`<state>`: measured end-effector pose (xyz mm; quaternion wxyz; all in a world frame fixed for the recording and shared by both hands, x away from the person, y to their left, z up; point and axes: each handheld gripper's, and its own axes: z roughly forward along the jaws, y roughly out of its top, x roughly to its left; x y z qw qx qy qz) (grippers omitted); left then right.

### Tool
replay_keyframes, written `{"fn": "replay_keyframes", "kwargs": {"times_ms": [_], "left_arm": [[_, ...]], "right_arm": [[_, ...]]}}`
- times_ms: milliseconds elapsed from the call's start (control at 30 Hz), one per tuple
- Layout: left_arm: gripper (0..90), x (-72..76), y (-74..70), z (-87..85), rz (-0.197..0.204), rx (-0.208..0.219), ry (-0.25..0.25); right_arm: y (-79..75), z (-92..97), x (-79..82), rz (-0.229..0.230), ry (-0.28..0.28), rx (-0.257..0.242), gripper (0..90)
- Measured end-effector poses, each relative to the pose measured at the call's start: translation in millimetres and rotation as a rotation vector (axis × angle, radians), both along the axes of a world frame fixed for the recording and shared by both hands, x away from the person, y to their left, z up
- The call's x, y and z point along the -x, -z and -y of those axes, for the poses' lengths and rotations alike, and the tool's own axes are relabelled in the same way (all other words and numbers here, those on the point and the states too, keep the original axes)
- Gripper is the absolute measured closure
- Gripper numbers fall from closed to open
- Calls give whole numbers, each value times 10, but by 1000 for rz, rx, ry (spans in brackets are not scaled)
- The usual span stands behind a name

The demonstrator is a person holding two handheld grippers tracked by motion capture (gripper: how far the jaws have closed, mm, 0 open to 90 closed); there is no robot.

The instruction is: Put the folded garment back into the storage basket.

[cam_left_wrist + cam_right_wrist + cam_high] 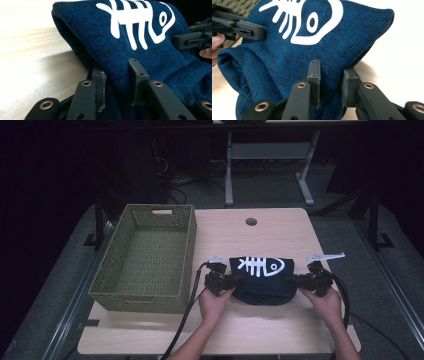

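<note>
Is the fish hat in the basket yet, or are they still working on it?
Not yet. The green basket has nothing in it. The blue hat with the white fish bones lies on the table beside it. In hand: the left gripper and the right gripper each pinch one side of the hat. Probably left: lifting it and putting it in the basket, though that is a guess.
</note>
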<state>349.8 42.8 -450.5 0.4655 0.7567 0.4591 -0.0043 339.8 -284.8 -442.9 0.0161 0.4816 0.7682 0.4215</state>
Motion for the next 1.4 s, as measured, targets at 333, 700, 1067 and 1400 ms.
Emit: {"fn": "replay_keyframes", "kwargs": {"times_ms": [333,700,1067,1400], "left_arm": [[696,35,-166,9,35,-20,25],[691,85,-270,-17,47,-35,68],[690,89,-429,-22,69,-38,91],[690,89,-563,-58,87,-34,100]], "right_arm": [[-152,19,97,30,6,-5,725],[-286,19,185,41,4,-10,727],[-395,33,247,61,12,-30,727],[-515,16,278,80,13,-41,727]]}}
